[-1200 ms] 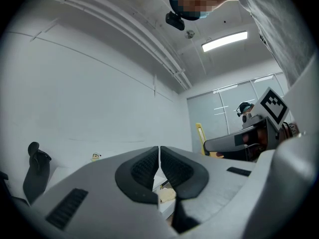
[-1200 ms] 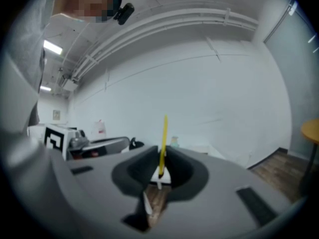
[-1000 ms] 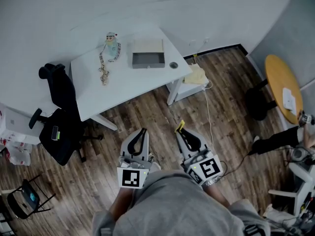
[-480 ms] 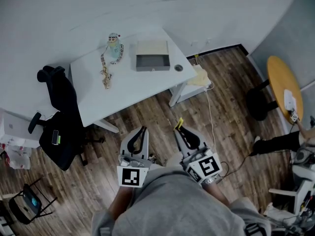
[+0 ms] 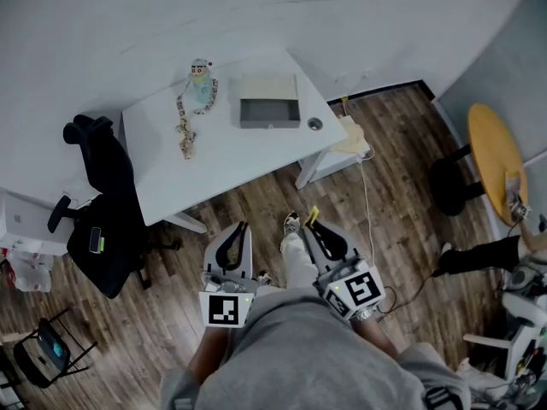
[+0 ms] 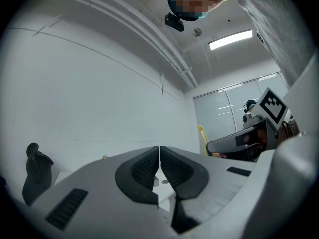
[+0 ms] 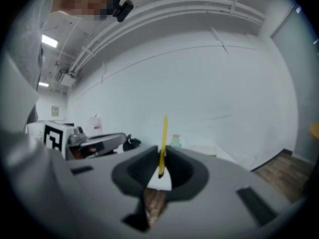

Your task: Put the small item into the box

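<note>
A grey open box (image 5: 269, 102) lies on the white table (image 5: 244, 148), far ahead of both grippers. Left of the box stand a small toy figure (image 5: 200, 79) and a beaded strap (image 5: 183, 127); a small round thing (image 5: 315, 124) lies to the box's right. My right gripper (image 5: 310, 226) is shut on a thin yellow item (image 5: 313, 217), which sticks up between the pads in the right gripper view (image 7: 163, 138). My left gripper (image 5: 240, 228) is held low beside it, its jaws shut with nothing between them (image 6: 159, 152). Both hang over the wooden floor.
A black office chair (image 5: 104, 214) stands left of the table. A low white unit with a cable (image 5: 344, 133) sits at the table's right end. A yellow round table (image 5: 491, 155) and a person's outstretched leg (image 5: 475, 248) are at the right. My own foot (image 5: 291, 225) shows between the grippers.
The table has drifted slightly right and down in the head view. My foot has come forward between the grippers. Both grippers keep their hold and place.
</note>
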The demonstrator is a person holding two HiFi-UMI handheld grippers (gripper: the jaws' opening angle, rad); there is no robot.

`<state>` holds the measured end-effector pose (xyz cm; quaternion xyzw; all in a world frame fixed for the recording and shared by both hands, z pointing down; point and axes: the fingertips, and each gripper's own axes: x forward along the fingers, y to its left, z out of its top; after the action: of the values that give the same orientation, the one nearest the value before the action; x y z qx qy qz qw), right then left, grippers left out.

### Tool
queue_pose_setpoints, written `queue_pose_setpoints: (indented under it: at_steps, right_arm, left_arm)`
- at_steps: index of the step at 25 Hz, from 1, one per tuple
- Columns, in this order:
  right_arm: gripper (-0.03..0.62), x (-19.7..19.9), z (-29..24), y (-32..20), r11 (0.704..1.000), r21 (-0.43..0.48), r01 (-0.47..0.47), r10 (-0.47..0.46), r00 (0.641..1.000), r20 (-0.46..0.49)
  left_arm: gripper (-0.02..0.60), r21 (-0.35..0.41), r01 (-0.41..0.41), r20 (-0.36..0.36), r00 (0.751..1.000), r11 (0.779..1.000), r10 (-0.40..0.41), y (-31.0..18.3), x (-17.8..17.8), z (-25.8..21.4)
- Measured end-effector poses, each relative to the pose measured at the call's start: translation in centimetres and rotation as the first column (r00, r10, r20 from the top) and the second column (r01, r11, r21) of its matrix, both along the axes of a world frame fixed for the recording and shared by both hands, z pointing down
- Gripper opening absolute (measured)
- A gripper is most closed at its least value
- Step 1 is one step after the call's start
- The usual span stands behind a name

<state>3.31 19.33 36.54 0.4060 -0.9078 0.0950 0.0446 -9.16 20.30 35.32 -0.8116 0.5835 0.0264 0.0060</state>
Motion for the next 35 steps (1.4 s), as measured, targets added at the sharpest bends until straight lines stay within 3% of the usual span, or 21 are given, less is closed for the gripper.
queue_pose_setpoints:
  at_steps: [4, 13, 25, 35]
  right_arm:
    - [0.066, -0.8, 0.0, -2.3, 1.0, 0.003, 0.03, -0.03, 1.0, -0.001]
    - [0.066, -2.0, 0.6, -8.2, 0.997, -0.012, 0.079, -0.079, 0.997, 0.004]
    - [0.066, -2.1, 0.8, -16.2, 0.993, -0.038, 0.116, -0.116, 0.993, -0.004]
    - [0.066, -0.9, 0.4, -23.9, 0.982, -0.035, 0.186, -0.186, 0.982, -0.006]
  left_arm:
    - [0.041, 0.021, 0.039, 0.002, 0.999, 0.999, -0.039, -1.9, -1.0, -0.4]
    - [0.041, -0.016, 0.077, 0.025, 0.997, 0.997, -0.077, -6.9, -1.8, 0.4]
    - [0.041, -0.036, 0.081, 0.044, 0.996, 0.996, -0.079, -14.5, -1.0, 0.2]
    - [0.041, -0.019, 0.15, 0.042, 0.988, 0.988, -0.149, -21.5, 0.5, -0.9]
